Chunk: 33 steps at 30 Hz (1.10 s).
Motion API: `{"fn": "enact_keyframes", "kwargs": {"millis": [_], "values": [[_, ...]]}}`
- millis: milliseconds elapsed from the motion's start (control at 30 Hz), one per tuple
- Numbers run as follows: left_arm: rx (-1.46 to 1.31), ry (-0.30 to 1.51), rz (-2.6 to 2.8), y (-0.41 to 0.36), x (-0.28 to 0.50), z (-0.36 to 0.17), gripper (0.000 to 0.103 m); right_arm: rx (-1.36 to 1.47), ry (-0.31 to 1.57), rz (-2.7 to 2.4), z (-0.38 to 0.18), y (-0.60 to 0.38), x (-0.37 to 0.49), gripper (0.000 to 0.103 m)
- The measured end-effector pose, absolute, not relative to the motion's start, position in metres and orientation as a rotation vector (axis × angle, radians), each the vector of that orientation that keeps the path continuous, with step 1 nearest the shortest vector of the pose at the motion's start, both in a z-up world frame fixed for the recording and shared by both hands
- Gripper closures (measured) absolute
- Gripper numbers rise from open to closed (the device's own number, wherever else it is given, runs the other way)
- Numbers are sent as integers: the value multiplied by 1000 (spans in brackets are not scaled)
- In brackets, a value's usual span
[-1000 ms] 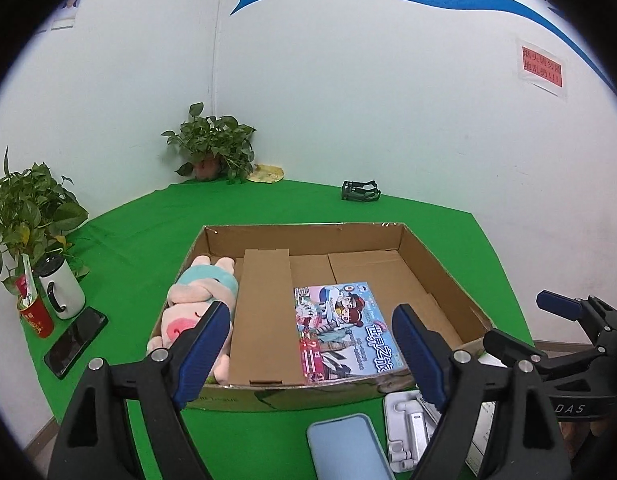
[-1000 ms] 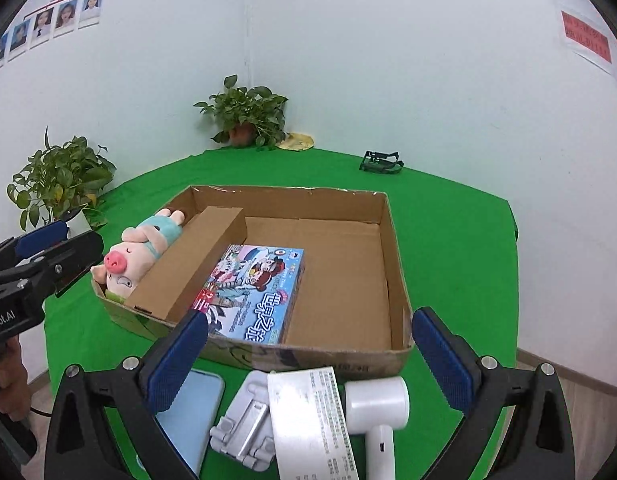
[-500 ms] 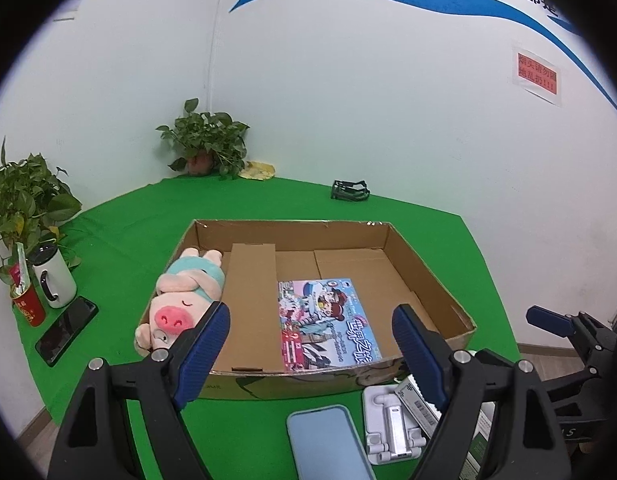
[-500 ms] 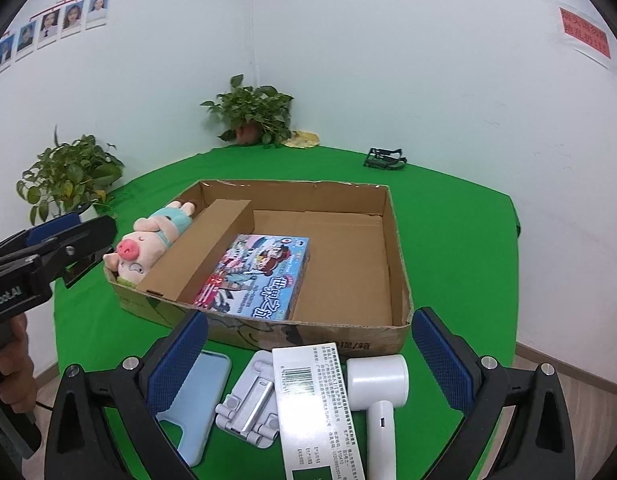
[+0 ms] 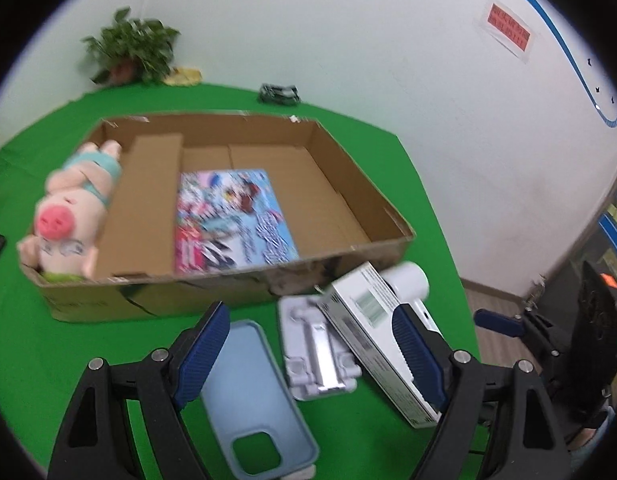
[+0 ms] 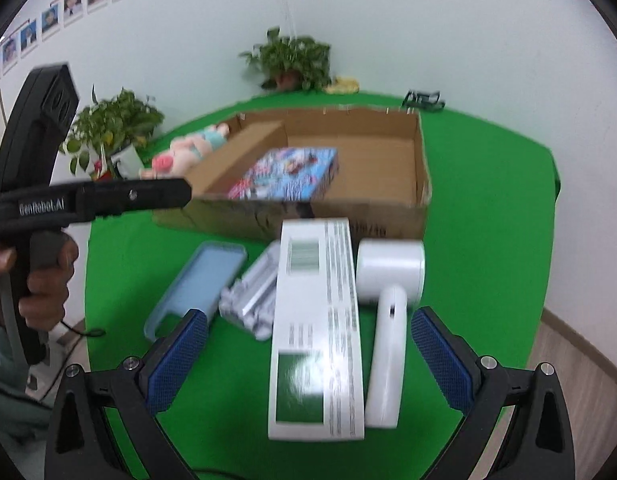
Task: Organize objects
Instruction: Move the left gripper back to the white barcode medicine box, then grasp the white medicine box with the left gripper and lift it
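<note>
**Green-covered table and what rests on it**

A table under a green cloth (image 6: pixel 488 200) carries a shallow open cardboard box (image 5: pixel 212 292) near its middle. In front of the box, side by side on the cloth, lie a light-blue phone case (image 5: pixel 248 392), a white folding stand (image 5: pixel 316 356), a long white carton (image 6: pixel 316 320) printed with a barcode and small text, and a white handheld device (image 6: pixel 388 280). At the far edge stand a potted plant (image 6: pixel 292 60), a yellow object (image 6: pixel 342 85) beside it, and a small dark item (image 6: pixel 422 99). A second plant (image 6: pixel 108 128) sits at the left edge.
</note>
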State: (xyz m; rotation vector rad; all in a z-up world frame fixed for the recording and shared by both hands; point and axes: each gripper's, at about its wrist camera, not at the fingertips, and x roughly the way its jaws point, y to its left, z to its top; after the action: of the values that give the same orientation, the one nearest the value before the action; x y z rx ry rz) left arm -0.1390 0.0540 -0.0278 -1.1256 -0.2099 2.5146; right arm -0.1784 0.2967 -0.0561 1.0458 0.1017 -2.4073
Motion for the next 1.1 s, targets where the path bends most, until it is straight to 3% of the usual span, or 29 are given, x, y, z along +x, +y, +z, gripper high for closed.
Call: {"fn": "enact_keyframes", "kwargs": {"millis": [267, 433, 767, 800, 867, 900, 967, 1100], "values": [[-1215, -245, 2420, 66, -137, -51, 20, 1234, 113, -2383, -102, 286, -193, 17], [-1229, -289, 2415, 54, -136, -51, 20, 1287, 217, -2363, -112, 261, -202, 42], [-1341, -456, 2267, 35, -141, -74, 21, 1288, 111, -2283, -100, 216, -184, 40], [-1357, -469, 2243, 34, -142, -79, 21, 1287, 98, -2265, -99, 210, -181, 38], [-1386, -487, 2220, 33, -144, -86, 23, 1270, 66, -2208, -99, 203, -177, 25], [-1401, -505, 2202, 32, -145, -90, 23, 1255, 61, -2203, -98, 201, -175, 25], [-1431, -513, 2182, 32, -146, -97, 34, 1233, 66, -2208, -93, 200, -173, 25], [-1460, -555, 2134, 31, -148, -107, 37, 1264, 87, -2201, -95, 197, -176, 28]]}}
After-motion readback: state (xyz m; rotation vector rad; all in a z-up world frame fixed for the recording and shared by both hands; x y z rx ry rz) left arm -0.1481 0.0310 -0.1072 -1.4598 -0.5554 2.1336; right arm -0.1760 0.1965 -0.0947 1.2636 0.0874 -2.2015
